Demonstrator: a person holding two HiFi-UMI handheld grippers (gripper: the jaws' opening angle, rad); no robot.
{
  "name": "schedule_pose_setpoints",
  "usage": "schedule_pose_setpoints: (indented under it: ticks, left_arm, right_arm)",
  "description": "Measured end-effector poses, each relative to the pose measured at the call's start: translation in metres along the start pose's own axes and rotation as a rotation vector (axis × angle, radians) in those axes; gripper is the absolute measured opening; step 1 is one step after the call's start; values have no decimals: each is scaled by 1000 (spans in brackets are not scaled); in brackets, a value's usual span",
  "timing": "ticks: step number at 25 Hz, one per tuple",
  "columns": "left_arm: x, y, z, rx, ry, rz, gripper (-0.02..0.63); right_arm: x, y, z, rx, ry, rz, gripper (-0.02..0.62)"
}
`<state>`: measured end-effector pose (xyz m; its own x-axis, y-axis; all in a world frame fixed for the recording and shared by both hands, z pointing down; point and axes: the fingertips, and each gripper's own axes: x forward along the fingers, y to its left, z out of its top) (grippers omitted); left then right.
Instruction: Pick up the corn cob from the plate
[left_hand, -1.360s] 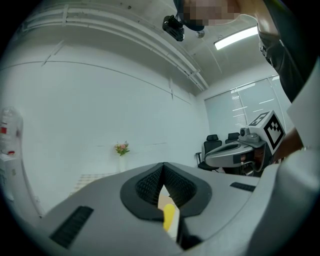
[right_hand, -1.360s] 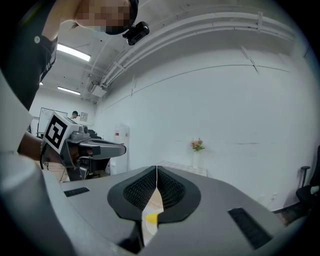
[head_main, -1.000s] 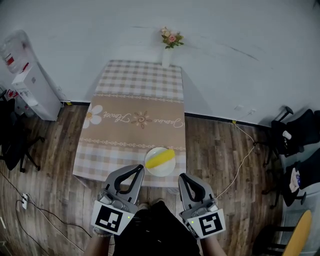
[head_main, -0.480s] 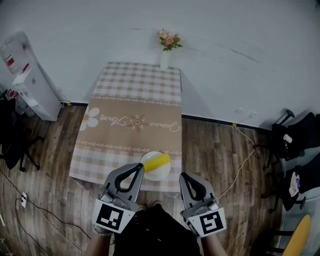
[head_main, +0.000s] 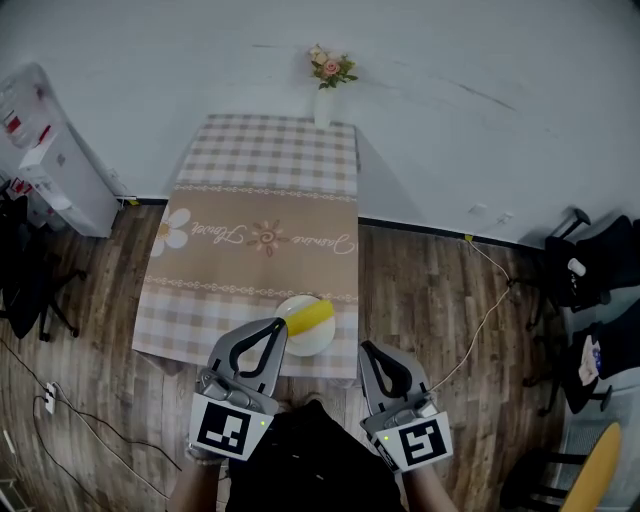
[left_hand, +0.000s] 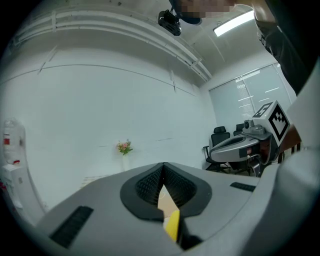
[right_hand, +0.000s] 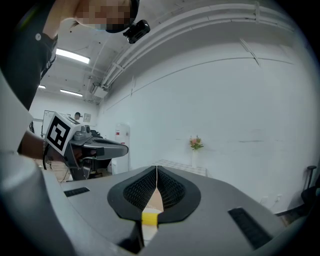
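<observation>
A yellow corn cob lies on a white plate near the front edge of a table with a checked cloth. My left gripper is shut and empty, its tip just at the plate's left rim in the head view. My right gripper is also shut and empty, to the right of the plate and off the table's front edge. In the left gripper view a strip of the corn cob shows through the slit below the closed jaws. The right gripper view shows the corn cob the same way.
A vase of flowers stands at the table's far end against the white wall. A water dispenser stands at left, black office chairs at right. A cable runs over the wooden floor right of the table.
Both grippers have come closer to the table. The plate with the corn cob now lies right at the left gripper's tip. Both pairs of jaws have stayed shut.
</observation>
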<state>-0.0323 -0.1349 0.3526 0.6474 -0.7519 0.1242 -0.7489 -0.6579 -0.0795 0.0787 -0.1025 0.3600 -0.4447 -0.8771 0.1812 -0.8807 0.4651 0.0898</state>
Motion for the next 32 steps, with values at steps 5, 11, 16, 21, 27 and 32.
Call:
schedule_pose_setpoints:
  ticks: [5, 11, 16, 21, 27, 32]
  left_arm:
    - [15, -4, -10, -16, 21, -18, 12]
    - [36, -4, -32, -57, 73, -40, 13]
    - [52, -2, -59, 16, 91, -88, 16]
    - [71, -8, -85, 1, 159, -122, 106]
    - [92, -22, -121, 28, 258, -207, 159]
    - [107, -27, -144, 24, 312, -238, 211]
  right_arm:
    - [-5, -10, -9, 15, 15, -24, 43]
    - [-9, -21, -17, 35, 10, -44, 43]
    - [-15, -32, -31, 60, 87, -95, 43]
    - [-20, -37, -41, 76, 102, -102, 43]
    - [-19, -42, -36, 94, 66, -111, 43]
    - [-26, -48, -47, 96, 112, -139, 43]
